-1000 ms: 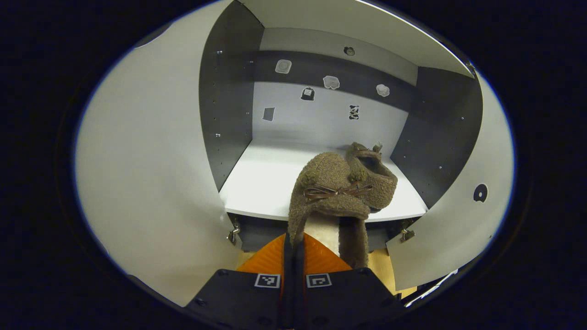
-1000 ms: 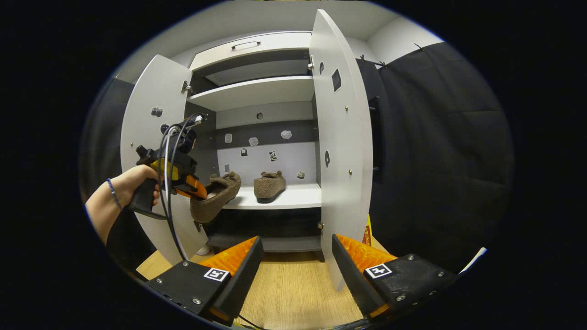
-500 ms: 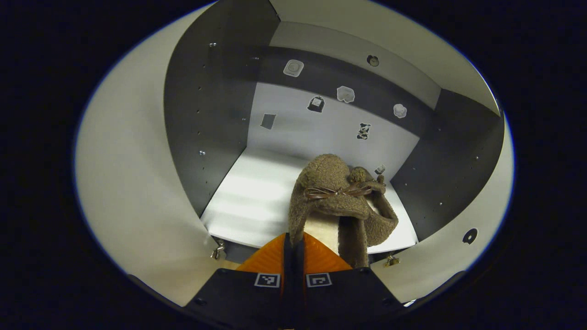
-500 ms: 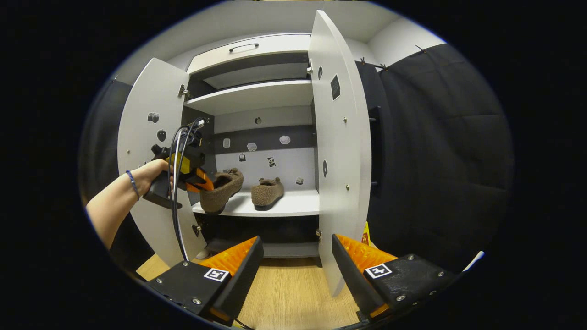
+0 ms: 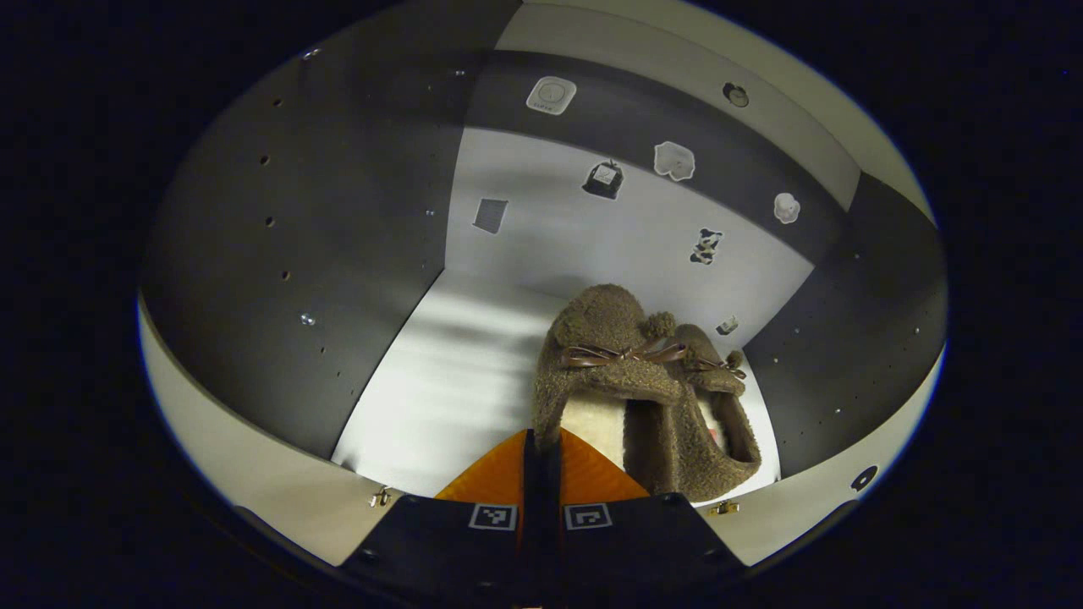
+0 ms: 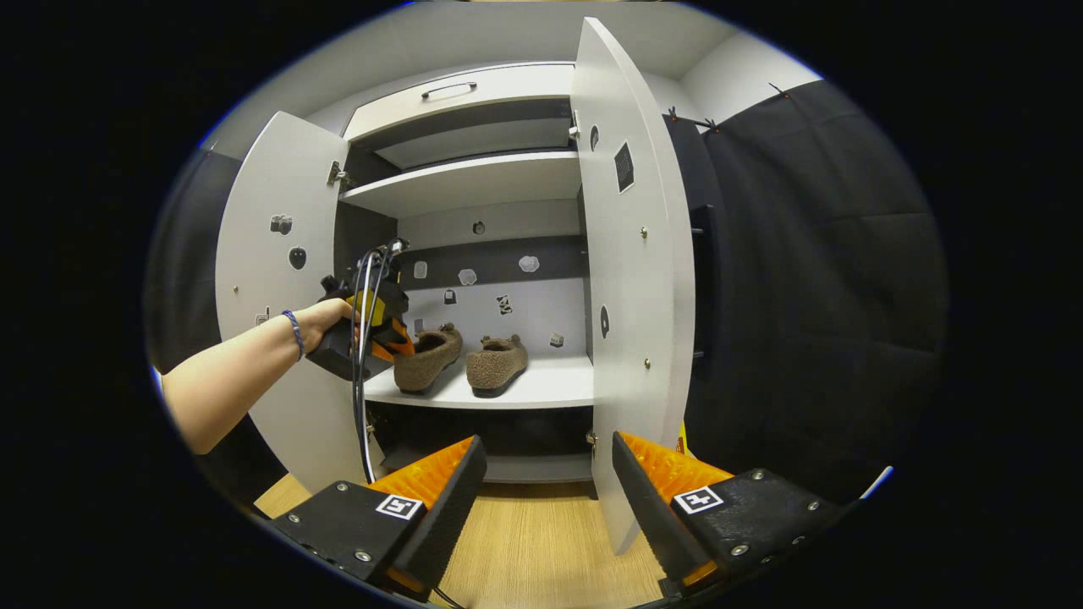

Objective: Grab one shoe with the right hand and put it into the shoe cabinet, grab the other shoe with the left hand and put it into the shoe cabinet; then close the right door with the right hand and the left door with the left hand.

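My left gripper is shut on the heel rim of a brown fuzzy shoe with a small bow. It holds the shoe inside the cabinet, toe toward the back wall, low over the white shelf. The other brown shoe lies on the shelf just right of it, touching it. In the right gripper view, a hand holds the left gripper at the shelf, with the held shoe beside the second shoe. My right gripper stands open over the wooden floor, back from the cabinet.
Both white doors stand open: the left door behind the person's arm, the right door edge-on just ahead of my right fingers. An upper shelf and a drawer sit above. Black cloth wall hangs at the right.
The left gripper has carried its shoe forward and down into the cabinet, next to the second shoe. The right gripper has stayed open and nearly still.
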